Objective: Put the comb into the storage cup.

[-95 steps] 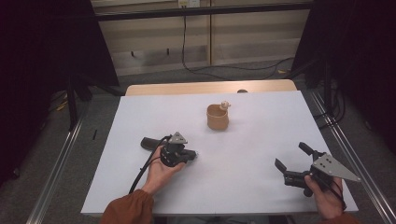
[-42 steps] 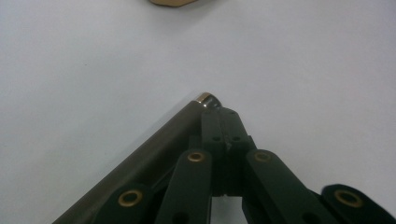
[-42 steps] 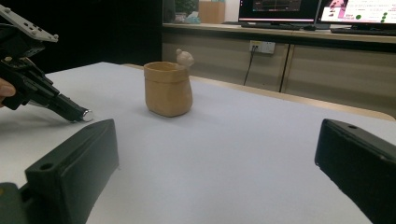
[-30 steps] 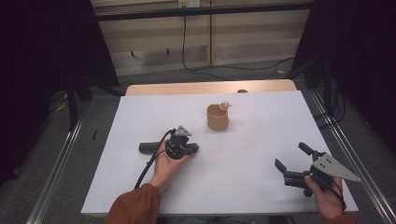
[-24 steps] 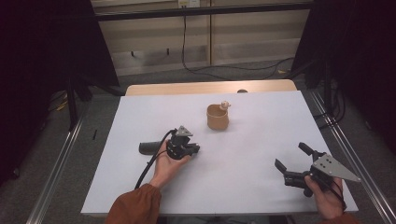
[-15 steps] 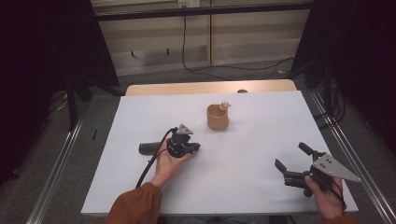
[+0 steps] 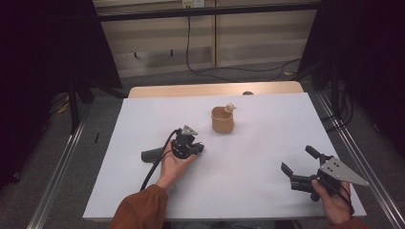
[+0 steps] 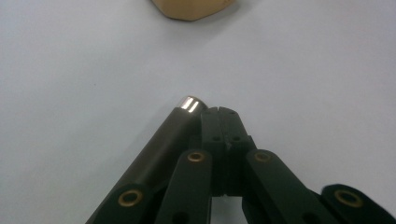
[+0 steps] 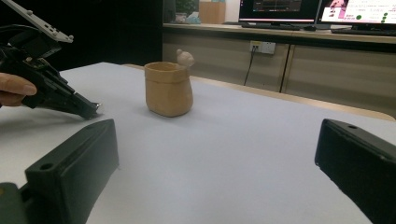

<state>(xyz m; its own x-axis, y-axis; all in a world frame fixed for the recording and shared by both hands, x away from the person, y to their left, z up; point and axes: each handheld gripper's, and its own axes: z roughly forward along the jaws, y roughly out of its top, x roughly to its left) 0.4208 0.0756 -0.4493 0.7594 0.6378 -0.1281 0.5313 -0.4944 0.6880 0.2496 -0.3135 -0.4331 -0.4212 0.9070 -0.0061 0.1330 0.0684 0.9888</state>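
A tan cup (image 7: 222,120) with a small figure on its rim (image 7: 230,107) stands at the back middle of the white sheet; it also shows in the right gripper view (image 9: 168,88) and at the top of the left gripper view (image 8: 191,7). My left gripper (image 7: 199,148) rests low over the sheet, pointing at the cup, jaws shut with nothing between them (image 8: 218,112). A dark rod with a shiny tip (image 8: 187,103) lies along their left side. My right gripper (image 7: 298,161) stands open at the front right, empty (image 9: 217,130), facing the cup and the left gripper (image 9: 91,111).
The white sheet (image 7: 267,138) covers the table, with a wooden edge (image 7: 215,89) at the back. A dark stub (image 7: 152,155) lies just left of the left hand. Metal rails (image 7: 57,167) run along the floor on both sides. Monitors (image 9: 280,5) stand on a bench beyond.
Since the earliest frame the left hand has turned its gripper a little and edged it toward the cup. Within the last second it hardly shifts. The right gripper has stayed put.
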